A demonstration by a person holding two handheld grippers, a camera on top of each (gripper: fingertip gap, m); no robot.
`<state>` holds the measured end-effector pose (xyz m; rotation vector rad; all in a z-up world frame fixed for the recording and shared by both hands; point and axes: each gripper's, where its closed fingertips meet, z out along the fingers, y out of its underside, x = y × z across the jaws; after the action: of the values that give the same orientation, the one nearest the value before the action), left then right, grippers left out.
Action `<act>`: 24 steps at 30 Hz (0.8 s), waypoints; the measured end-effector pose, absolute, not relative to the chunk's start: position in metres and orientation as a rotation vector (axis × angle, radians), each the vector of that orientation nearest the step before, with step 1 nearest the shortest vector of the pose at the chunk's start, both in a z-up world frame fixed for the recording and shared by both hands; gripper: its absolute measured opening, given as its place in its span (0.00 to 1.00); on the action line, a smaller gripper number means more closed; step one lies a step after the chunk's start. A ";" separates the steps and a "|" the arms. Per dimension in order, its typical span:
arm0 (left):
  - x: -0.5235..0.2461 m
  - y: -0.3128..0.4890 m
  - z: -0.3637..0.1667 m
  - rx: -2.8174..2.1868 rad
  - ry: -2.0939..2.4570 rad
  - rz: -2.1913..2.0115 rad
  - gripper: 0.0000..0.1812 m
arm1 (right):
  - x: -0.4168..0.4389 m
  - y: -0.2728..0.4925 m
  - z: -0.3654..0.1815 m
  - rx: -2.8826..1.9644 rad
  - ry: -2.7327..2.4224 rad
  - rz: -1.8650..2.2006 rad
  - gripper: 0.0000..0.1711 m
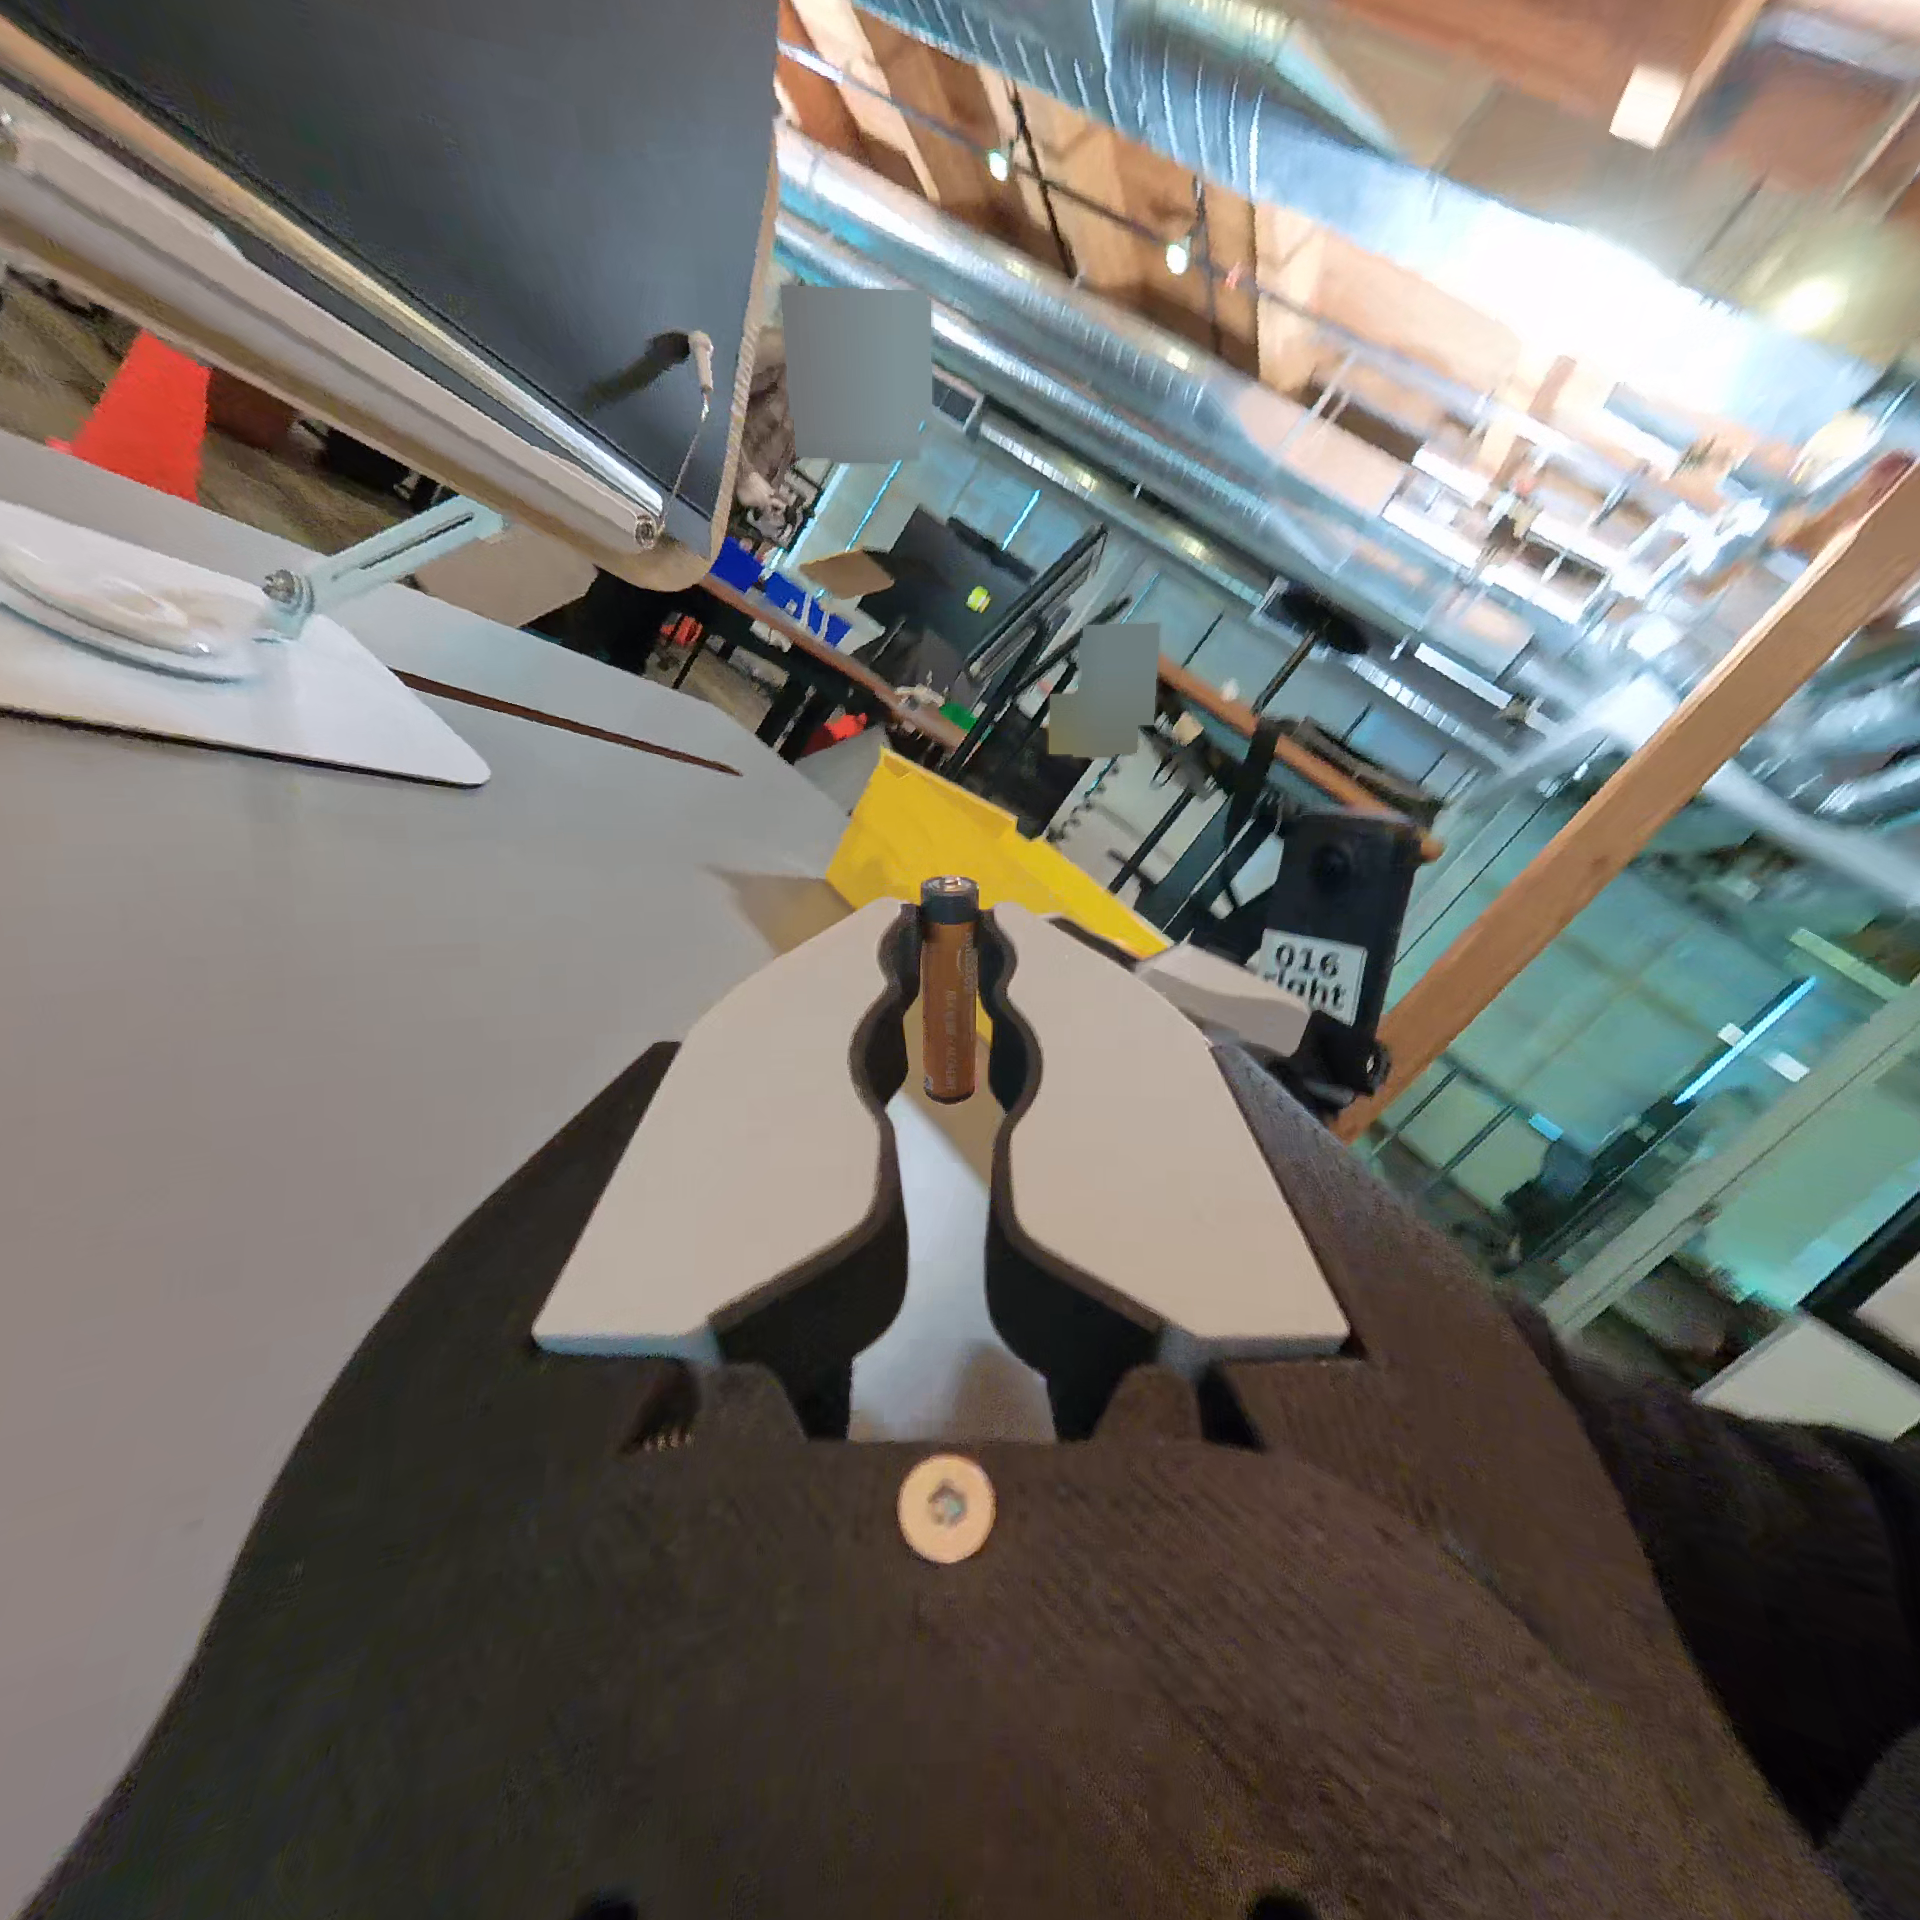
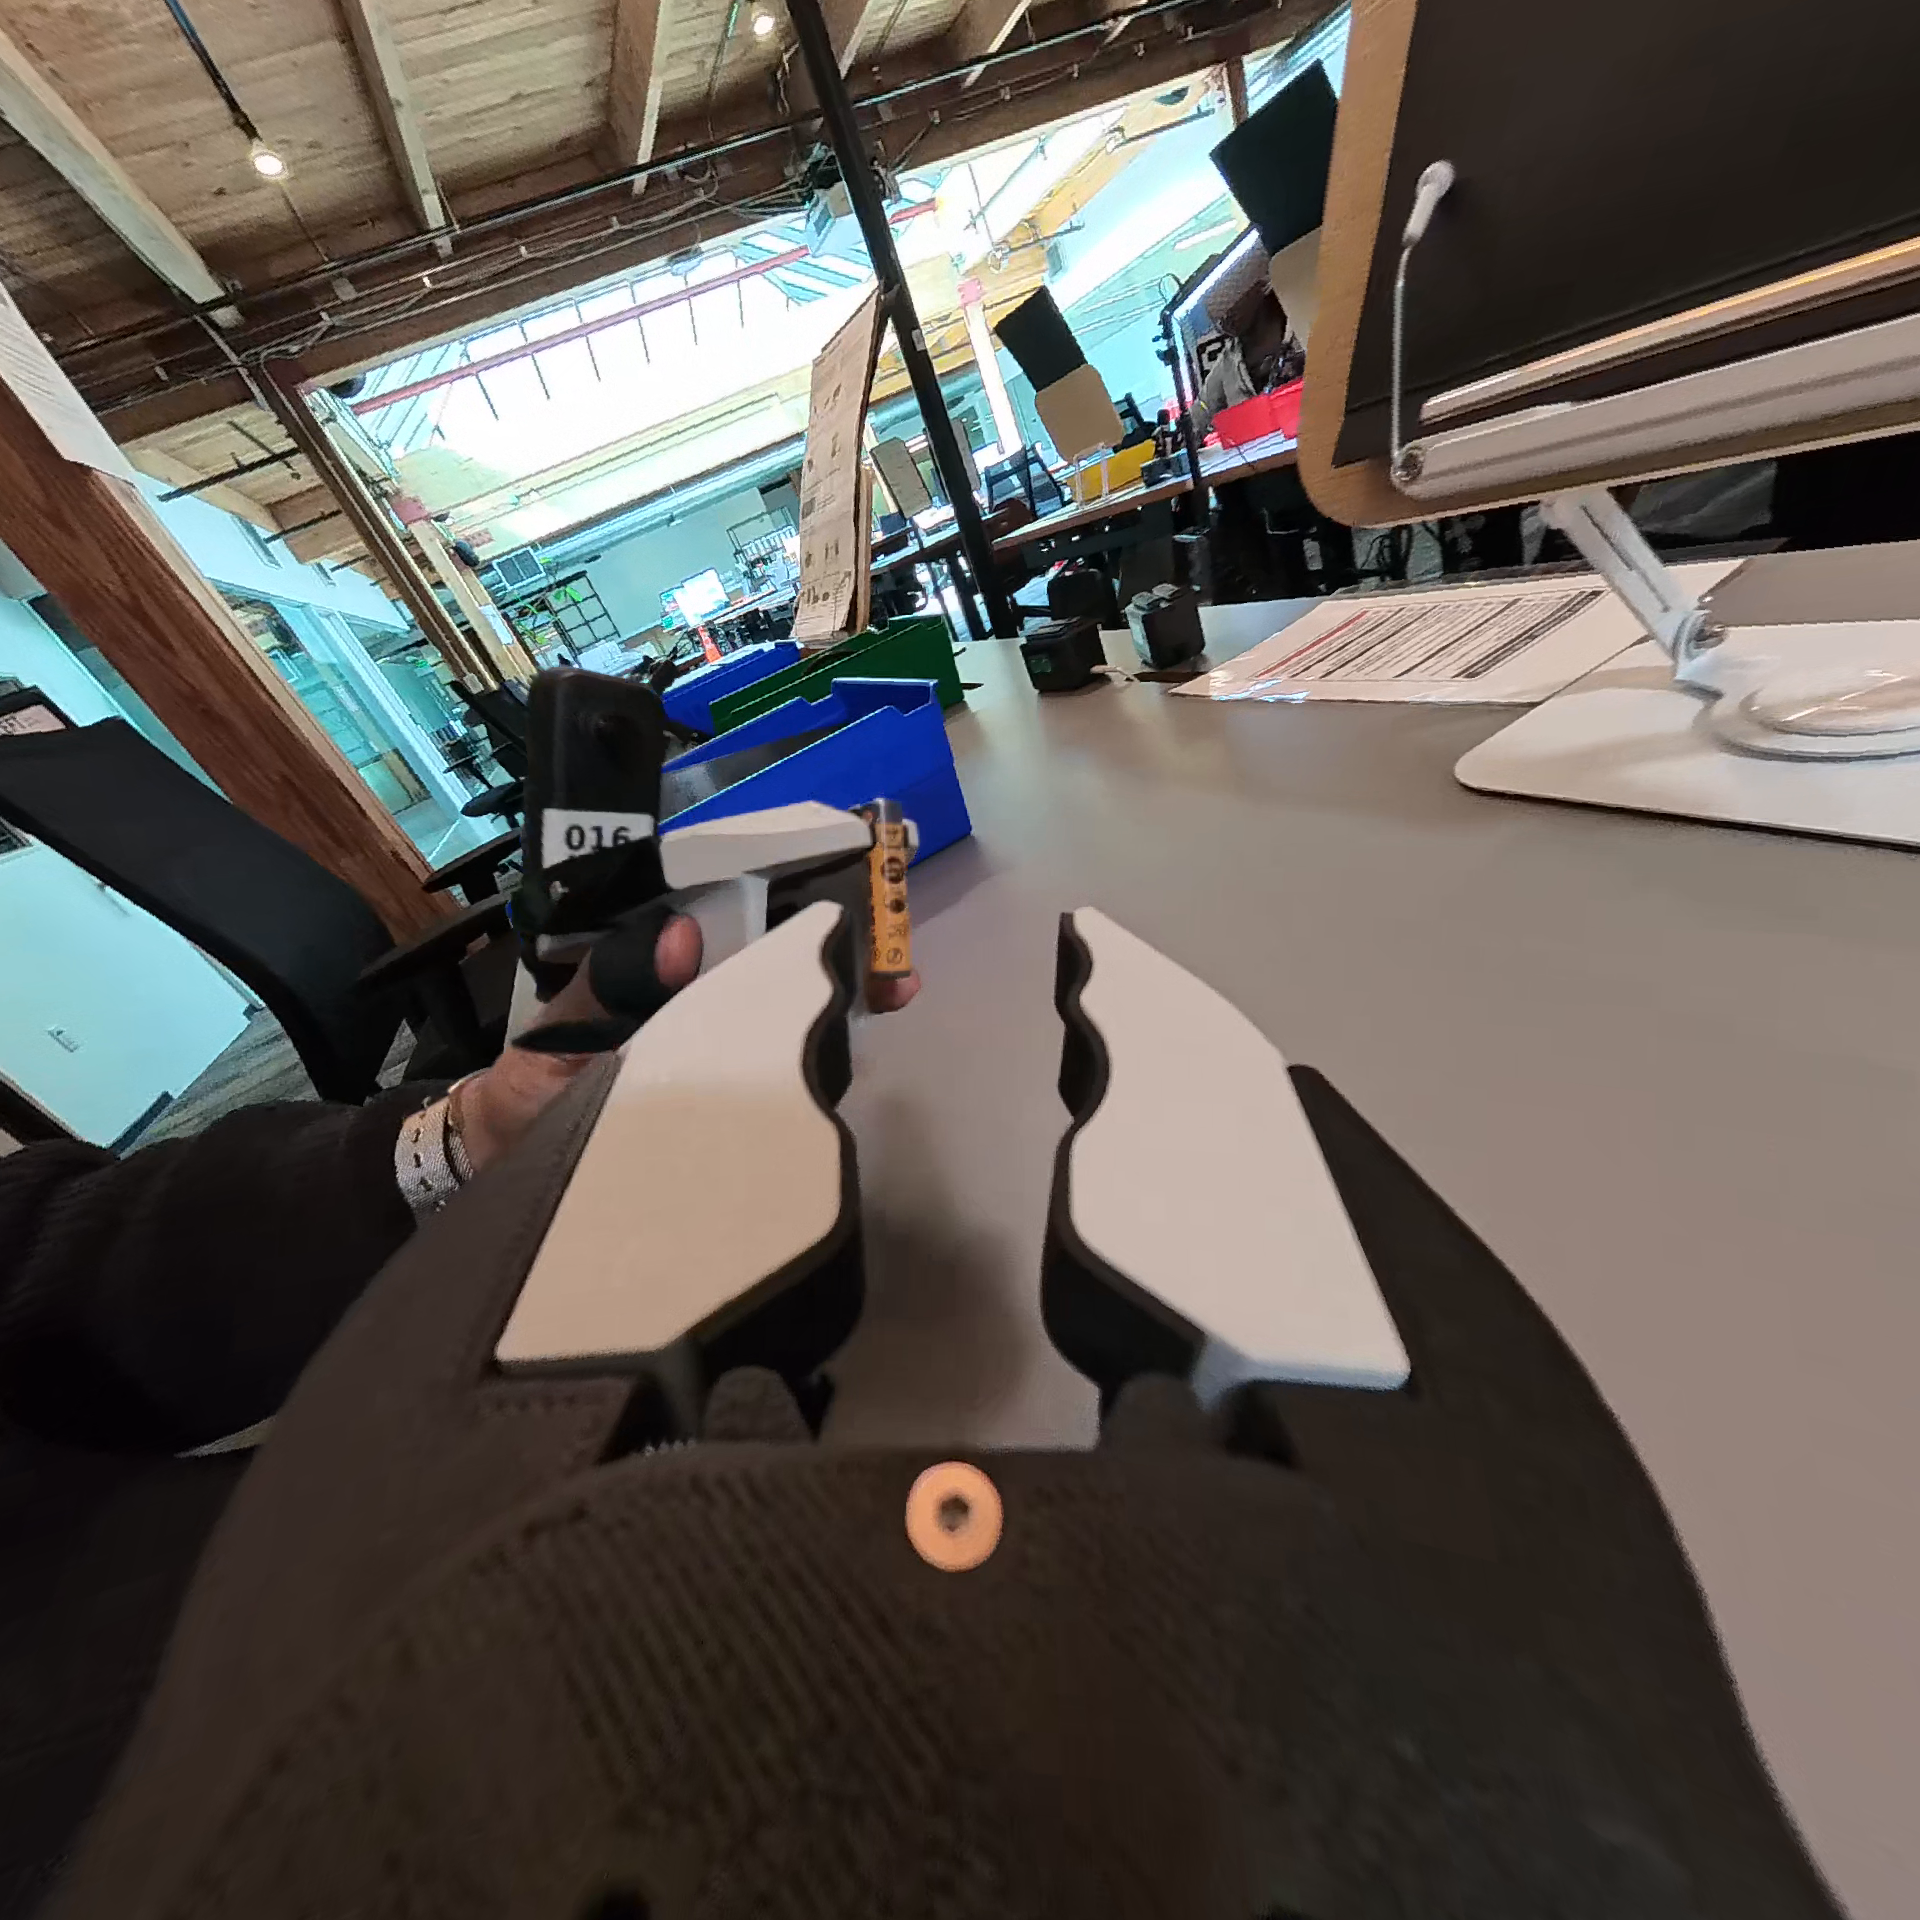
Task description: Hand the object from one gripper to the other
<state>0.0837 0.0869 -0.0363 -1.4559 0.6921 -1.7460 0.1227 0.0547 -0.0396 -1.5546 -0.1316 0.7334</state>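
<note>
My left gripper (image 1: 948, 935) is clamped on the battery (image 1: 948, 997), pinched near the fingertips, batt upright w/ its top end poking just above the tips, held up off the desk (image 1: 312, 1039). Right gripper (image 2: 951, 935) has jaws spread wide, nothing between them, hovering over the grey desk surface. In right wrist view the battery (image 2: 888, 904) sits just beside my right gripper's left finger, not between the jaws; can't tell if touching. My left hand (image 2: 613, 997) w/ dark sleeve is wrapped on the left gripper's handle. Blue bin (image 2: 831, 758) and green bin (image 2: 831, 675) sit toward the desk's far left edge, yellow bin (image 1: 935, 831) past the tips in left view. Monitor stand (image 2: 1683, 727) and a printed sheet (image 2: 1403, 639) at far right side.
</note>
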 end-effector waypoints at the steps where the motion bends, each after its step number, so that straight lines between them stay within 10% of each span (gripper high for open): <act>1: 0.085 0.085 -0.038 -1.456 0.738 -1.713 0.05 | 0.124 0.055 -0.040 -1.557 -0.131 0.735 0.22; 24: 0.108 0.039 -0.066 -1.351 1.260 -1.303 0.05 | 0.106 0.047 -0.054 -1.665 -0.246 0.848 0.10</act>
<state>0.1081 0.0392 -0.0658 -1.3513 1.2598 -1.3030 0.1058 0.0473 -0.0536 -1.6648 -0.2464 0.8483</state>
